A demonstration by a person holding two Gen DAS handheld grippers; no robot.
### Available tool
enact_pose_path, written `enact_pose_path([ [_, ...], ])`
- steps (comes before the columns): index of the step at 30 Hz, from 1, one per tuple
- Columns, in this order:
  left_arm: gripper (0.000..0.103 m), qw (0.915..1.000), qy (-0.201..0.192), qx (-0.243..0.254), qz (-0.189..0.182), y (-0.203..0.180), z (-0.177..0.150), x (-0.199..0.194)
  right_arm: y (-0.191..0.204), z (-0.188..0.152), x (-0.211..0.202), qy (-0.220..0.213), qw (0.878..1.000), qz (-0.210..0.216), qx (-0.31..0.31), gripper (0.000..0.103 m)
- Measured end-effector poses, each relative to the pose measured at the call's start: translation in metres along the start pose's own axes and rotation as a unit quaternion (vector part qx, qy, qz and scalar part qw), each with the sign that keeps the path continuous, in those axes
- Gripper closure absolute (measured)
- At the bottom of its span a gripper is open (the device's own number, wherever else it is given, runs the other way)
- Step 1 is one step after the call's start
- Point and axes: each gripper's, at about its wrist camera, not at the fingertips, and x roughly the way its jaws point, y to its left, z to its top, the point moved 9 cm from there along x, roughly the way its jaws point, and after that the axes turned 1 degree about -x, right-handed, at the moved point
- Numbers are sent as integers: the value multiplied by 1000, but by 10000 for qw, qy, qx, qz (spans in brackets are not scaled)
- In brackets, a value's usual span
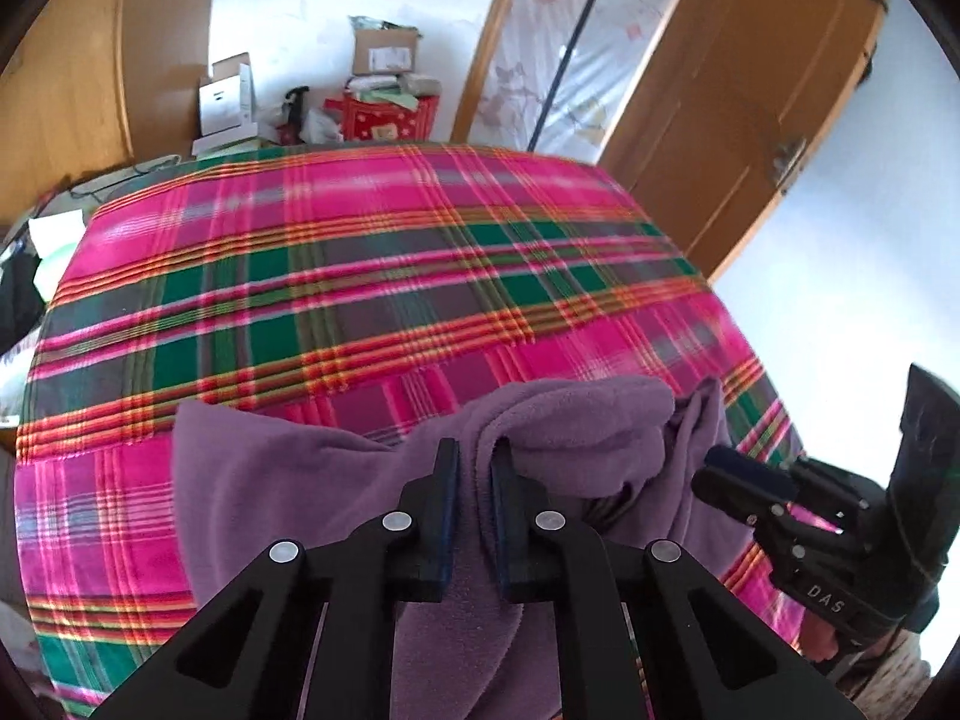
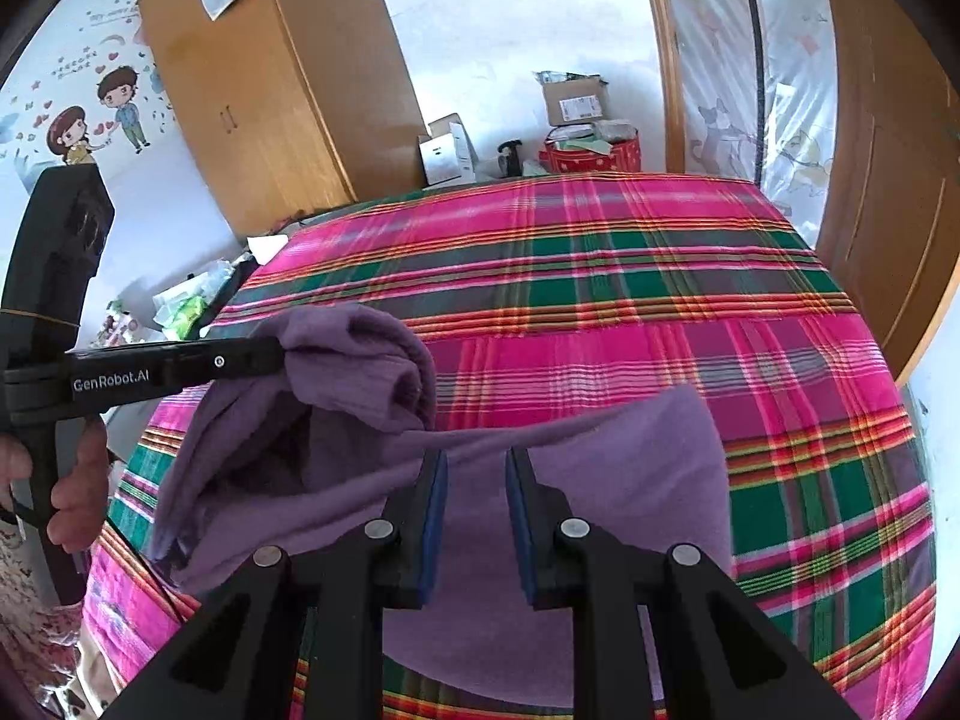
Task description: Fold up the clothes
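A purple fleece garment (image 1: pixel 288 480) lies at the near edge of a bed with a pink and green plaid cover (image 1: pixel 360 276). My left gripper (image 1: pixel 475 462) is shut on a bunched fold of the garment and holds it raised; it shows at the left of the right wrist view (image 2: pixel 282 354). My right gripper (image 2: pixel 475 468) is open, its blue pads (image 2: pixel 437 510) apart above the flat part of the garment (image 2: pixel 630 480). It shows at the right of the left wrist view (image 1: pixel 729 468), beside the garment's edge.
Cardboard boxes (image 1: pixel 384 51) and a red bin (image 1: pixel 384 117) stand beyond the bed's far end. A wooden wardrobe (image 2: pixel 282 90) is at the left, a wooden door (image 1: pixel 762 96) at the right. Clutter (image 2: pixel 186 306) lies left of the bed.
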Motion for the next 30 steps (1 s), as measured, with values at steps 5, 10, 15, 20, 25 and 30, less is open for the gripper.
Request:
enact_pose_path([
  [5, 93, 9992, 67, -330, -227, 10, -9, -1, 28, 5, 5, -13, 9944, 1028, 261, 82],
  [10, 93, 9983, 134, -449, -344, 13, -17, 2, 42, 4, 18, 92, 9840, 1658, 642, 60],
  [15, 93, 9981, 215, -388, -423, 8, -24, 5, 40, 7, 32, 61, 9744, 1934, 1147, 56],
  [20, 93, 9978, 265, -379, -480, 7, -28, 6, 23, 5, 44, 78, 9547, 2146, 2058, 56],
  [25, 93, 9973, 269, -432, -533, 8, -29, 7, 16, -1, 44, -25, 9240, 2638, 2768, 56],
  [30, 93, 9975, 257, -438, -500, 9, -29, 7, 20, -6, 55, 161, 9113, 2804, 3009, 55],
])
